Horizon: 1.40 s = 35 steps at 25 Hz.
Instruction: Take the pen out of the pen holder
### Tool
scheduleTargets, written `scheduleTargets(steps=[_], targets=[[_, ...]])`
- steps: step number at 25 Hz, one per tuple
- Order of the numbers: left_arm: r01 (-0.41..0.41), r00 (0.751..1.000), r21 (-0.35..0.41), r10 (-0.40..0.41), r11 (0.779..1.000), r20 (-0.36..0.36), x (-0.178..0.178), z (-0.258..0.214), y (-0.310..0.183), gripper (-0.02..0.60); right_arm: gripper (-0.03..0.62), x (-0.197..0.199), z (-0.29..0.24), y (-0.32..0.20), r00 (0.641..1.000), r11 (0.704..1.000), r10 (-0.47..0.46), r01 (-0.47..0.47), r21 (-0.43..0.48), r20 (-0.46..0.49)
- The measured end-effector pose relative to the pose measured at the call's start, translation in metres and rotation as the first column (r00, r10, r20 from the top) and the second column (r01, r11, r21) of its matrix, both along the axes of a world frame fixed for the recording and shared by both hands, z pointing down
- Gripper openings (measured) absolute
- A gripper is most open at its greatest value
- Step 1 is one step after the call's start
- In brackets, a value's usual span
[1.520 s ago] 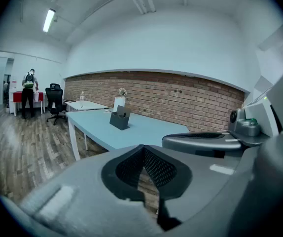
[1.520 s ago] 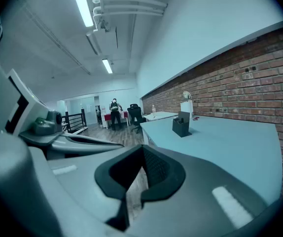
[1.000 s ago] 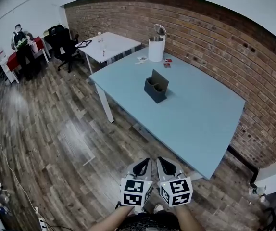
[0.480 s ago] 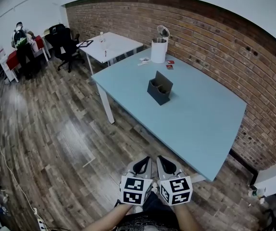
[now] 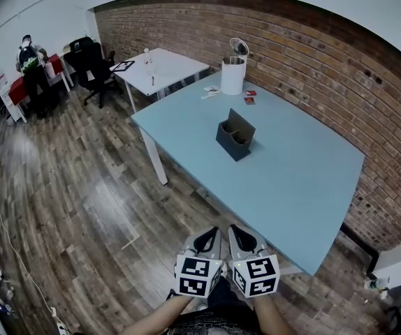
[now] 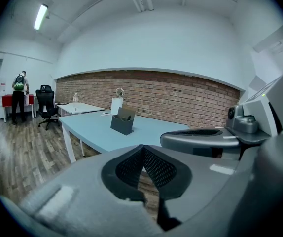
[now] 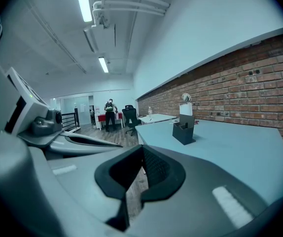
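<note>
Held left gripper (image 5: 209, 237) and right gripper (image 5: 238, 236), jaws clenched empty, well short of the pen holder (image 5: 235, 135) on the bench (image 5: 291, 180) — approach only, next likely nearing and opening.

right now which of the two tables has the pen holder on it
The light blue table, the nearer one, along the brick wall: the dark pen holder stands near its middle. The white table lies farther off.

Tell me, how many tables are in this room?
3: the blue table with the pen holder on it, a white table beyond it, a red one at far left. Others may be hidden.
</note>
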<state>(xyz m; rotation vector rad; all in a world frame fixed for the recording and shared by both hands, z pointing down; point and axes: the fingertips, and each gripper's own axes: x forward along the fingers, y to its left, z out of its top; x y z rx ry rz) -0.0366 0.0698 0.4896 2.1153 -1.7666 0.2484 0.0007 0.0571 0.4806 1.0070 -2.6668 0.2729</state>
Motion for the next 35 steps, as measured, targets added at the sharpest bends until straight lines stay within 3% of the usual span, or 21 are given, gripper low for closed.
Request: scheduleTargets(steps=[35], targets=[[0.017, 0.999, -0.082, -0.013, 0.996, 0.041, -0.02, 0.021, -0.202, -0.005, 0.01, -0.018, 0.013, -0.213, 1.0, 1.0, 0.005, -0.006, -0.029, -0.031]])
